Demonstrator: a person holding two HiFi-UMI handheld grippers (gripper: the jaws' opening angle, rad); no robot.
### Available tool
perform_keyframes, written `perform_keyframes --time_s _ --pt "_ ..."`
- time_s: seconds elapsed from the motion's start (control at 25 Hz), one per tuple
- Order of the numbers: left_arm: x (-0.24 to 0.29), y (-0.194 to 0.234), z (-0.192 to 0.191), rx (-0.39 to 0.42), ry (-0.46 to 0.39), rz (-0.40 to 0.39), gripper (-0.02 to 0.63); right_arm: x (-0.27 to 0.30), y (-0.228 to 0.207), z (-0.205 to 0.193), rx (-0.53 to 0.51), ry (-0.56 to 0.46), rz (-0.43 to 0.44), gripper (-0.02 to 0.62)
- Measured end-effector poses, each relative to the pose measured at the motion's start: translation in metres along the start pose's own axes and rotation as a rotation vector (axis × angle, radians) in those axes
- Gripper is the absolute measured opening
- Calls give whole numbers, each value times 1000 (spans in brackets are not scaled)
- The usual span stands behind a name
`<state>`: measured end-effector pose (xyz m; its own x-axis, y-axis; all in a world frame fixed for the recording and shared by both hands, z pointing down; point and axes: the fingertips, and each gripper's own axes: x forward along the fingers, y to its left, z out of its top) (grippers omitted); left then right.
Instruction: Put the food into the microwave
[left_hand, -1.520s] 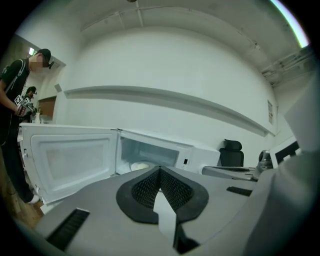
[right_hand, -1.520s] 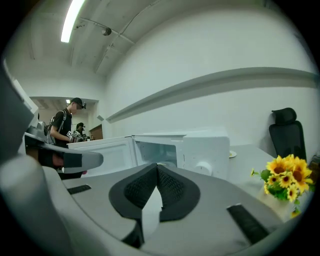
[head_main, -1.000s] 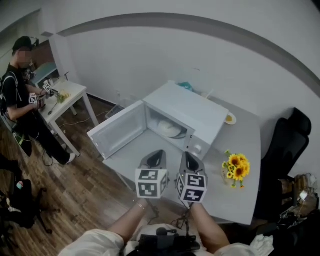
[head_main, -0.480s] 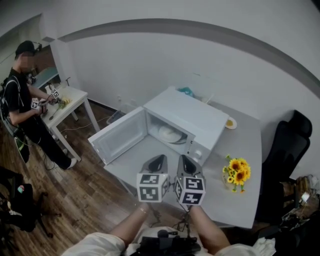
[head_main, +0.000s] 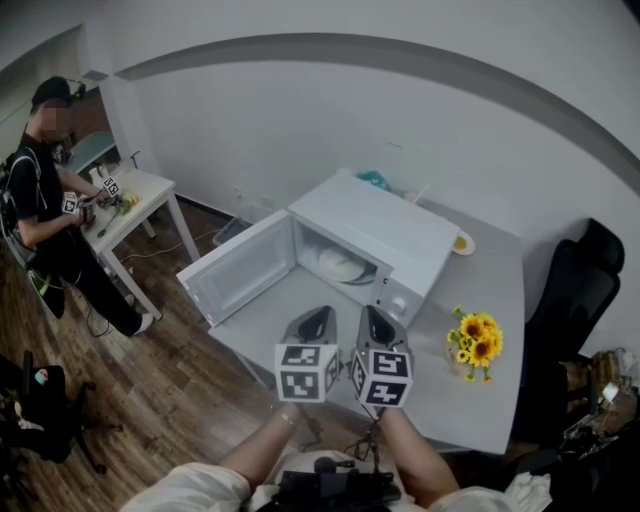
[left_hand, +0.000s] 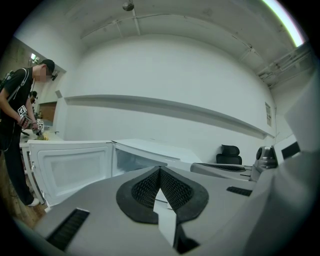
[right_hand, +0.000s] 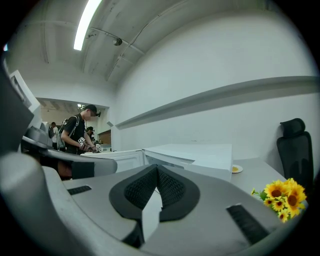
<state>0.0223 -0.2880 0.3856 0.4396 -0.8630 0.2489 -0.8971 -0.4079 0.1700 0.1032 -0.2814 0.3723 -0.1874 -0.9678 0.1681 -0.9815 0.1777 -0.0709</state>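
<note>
My left tool (head_main: 317, 320) is pinched shut and empty. My right tool (head_main: 375, 322) is nearly together, still closing on nothing. Both hover over the worktop (head_main: 480, 400) in front of the open microwave (head_main: 375, 225). The yellow food sits on a small plate (head_main: 460, 241) behind the microwave's right end, and a white dish (head_main: 340, 263) lies inside. The plate looks light, stiff, slick and breakable, so I'd pinch its rim and carry it level.

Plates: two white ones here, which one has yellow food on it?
The small plate out on the grey table, right of the microwave. The other plate sits inside the open microwave and looks plain white.
</note>
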Motion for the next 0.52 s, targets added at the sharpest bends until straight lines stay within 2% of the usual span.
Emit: perform_keyframes --time_s 0.52 --pt "-12 7 2 0 -15 -4 11 -6 11 1 -16 5 -10 17"
